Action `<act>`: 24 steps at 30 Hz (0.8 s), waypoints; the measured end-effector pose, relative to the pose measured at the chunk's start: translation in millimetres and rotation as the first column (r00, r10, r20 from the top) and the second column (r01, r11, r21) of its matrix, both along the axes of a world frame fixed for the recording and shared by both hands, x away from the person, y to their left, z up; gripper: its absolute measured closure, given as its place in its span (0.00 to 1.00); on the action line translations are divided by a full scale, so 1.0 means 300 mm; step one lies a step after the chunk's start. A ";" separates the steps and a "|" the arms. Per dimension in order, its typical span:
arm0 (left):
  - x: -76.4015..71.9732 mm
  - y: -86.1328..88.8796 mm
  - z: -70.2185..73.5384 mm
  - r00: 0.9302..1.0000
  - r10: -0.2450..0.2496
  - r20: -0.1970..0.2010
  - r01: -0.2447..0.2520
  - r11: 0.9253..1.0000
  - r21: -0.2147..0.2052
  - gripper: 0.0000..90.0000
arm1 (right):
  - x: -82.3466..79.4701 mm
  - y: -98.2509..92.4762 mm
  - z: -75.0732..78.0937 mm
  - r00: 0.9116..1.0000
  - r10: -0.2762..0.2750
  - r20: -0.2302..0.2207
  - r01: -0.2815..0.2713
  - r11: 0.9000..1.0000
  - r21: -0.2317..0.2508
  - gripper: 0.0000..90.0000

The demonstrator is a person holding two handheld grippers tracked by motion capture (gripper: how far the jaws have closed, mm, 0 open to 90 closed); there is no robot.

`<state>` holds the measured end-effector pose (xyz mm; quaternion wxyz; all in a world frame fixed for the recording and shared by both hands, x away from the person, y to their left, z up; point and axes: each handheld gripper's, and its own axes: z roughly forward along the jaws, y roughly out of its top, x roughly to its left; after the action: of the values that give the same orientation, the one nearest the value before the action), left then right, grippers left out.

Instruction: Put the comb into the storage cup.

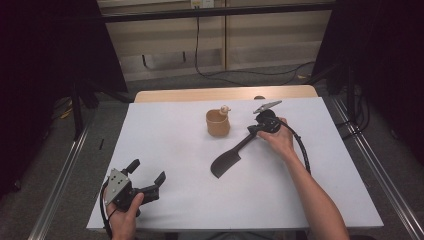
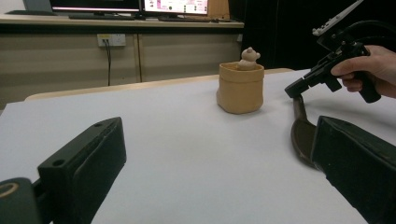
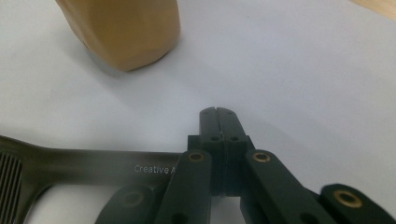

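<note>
The left gripper (image 1: pixel 148 176) rests at the near left corner of the desk (image 1: pixel 170 150), well apart from the brown cup (image 1: pixel 218 123), and its jaws stand wide with nothing between them. Nearer to the cup, on its right and a little toward the person, a black spatula (image 1: pixel 226 162) lies flat on the desk with its broad blade toward the person. The right gripper (image 1: pixel 251 131) is just to the right of the cup, and its jaws are pressed together on the handle end of the spatula. The cup stands upright toward the far side of the desk, and a small bear figure (image 1: pixel 225 109) sits at its rim.
</note>
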<state>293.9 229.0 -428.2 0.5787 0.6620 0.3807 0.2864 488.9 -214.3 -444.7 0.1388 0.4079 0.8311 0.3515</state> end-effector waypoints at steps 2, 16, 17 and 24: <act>0.000 0.001 0.000 1.000 0.000 0.003 0.000 1.000 0.004 0.04 | -0.003 -0.003 0.009 1.000 -0.008 0.011 0.008 0.999 0.033 1.00; 0.002 -0.001 -0.001 1.000 0.000 0.002 0.000 1.000 0.006 0.04 | -0.002 -0.033 0.014 1.000 -0.019 0.000 0.019 1.000 0.004 1.00; 0.002 -0.001 -0.001 1.000 0.000 0.002 0.000 1.000 0.006 0.04 | -0.003 -0.033 0.014 1.000 -0.020 0.001 0.020 1.000 0.006 1.00; 0.001 -0.001 0.000 1.000 0.000 0.001 0.000 1.000 0.007 0.04 | -0.014 -0.043 0.014 1.000 -0.012 -0.010 0.012 1.000 -0.006 1.00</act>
<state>294.2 228.7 -428.3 0.5764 0.6640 0.3792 0.2881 484.7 -227.3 -440.4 0.1380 0.4141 0.8304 0.3462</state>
